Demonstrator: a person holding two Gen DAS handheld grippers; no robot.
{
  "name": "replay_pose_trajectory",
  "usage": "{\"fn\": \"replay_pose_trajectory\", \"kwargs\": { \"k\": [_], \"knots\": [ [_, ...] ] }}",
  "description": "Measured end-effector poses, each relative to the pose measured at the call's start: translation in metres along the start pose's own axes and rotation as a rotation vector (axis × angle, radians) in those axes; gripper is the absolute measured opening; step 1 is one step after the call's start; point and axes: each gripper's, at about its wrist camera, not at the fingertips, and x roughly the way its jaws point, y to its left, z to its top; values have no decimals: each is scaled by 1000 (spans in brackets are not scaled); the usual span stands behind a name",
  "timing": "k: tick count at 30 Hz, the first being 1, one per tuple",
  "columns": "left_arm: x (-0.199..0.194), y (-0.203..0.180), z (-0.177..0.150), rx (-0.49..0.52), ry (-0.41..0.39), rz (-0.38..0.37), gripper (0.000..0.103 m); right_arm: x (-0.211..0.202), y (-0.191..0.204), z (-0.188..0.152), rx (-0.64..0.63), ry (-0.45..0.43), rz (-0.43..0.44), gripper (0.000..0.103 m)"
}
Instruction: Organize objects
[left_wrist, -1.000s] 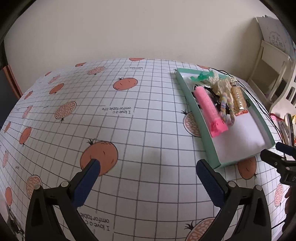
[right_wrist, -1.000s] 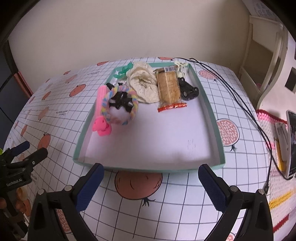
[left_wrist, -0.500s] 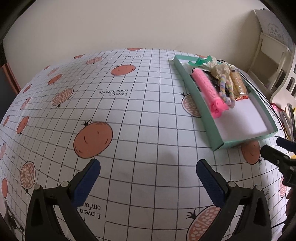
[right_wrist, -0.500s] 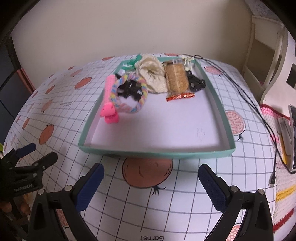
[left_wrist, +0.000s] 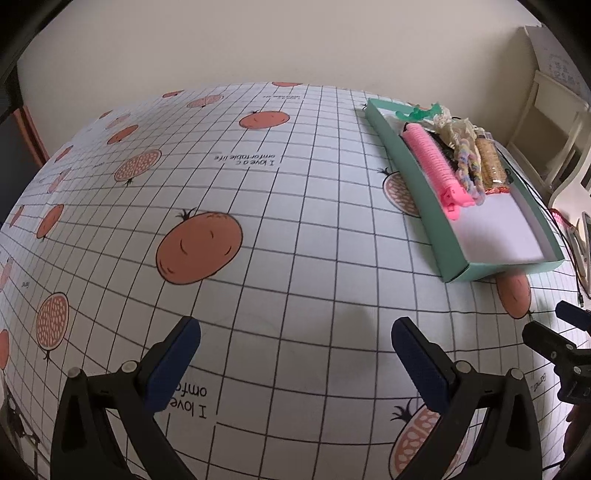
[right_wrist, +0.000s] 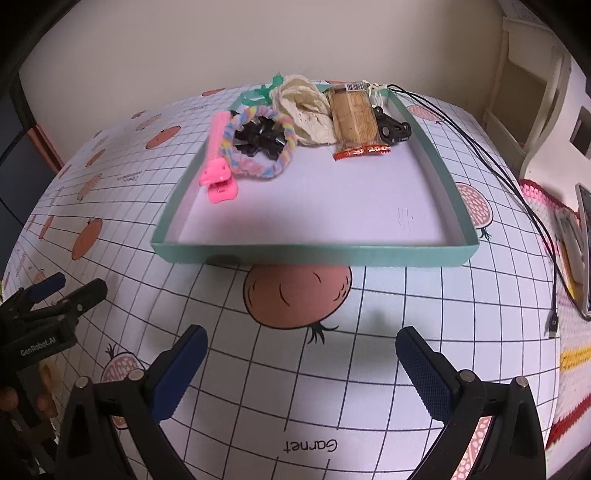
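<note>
Both tools empty. Left tool (left_wrist: 295, 354) has its blue-padded fingers spread wide over bare surface (left_wrist: 295, 206), w/ nothing between them. Right tool (right_wrist: 301, 360) is just as wide apart, hovering short of the teal tray's (right_wrist: 314, 254) near wall.

All task items sit in the tray's far half, crowded together; near half is bare white. Pink hair roller (right_wrist: 218, 162) lies along the left wall, clip end toward the camera. Pastel braided scrunchie (right_wrist: 258, 147) touches it, ringing a black claw clip (right_wrist: 258, 138) that's partly hidden. Cream lace cloth (right_wrist: 303, 110) is bunched behind, covering most of a green item (right_wrist: 273, 83) — can't tell what it is. Wrapped biscuit pack (right_wrist: 352, 118) sits right of the cloth, overlapping a black item (right_wrist: 393, 129) that's hard to make out.

Black cables (right_wrist: 498, 158) run off the tray's right side toward the surface edge. Flat device at far right (right_wrist: 583, 251) is cut off by the frame.
</note>
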Motion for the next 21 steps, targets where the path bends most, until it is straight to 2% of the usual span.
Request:
{"fn": "replay_pose_trajectory", "kwargs": {
  "k": [11, 21],
  "knots": [
    [9, 6, -6, -8, 15, 13, 103, 8, -2, -5, 16, 10, -25, 103],
    [9, 5, -7, 7, -16, 26, 103, 12, 1, -8, 5, -6, -50, 103]
  ]
}}
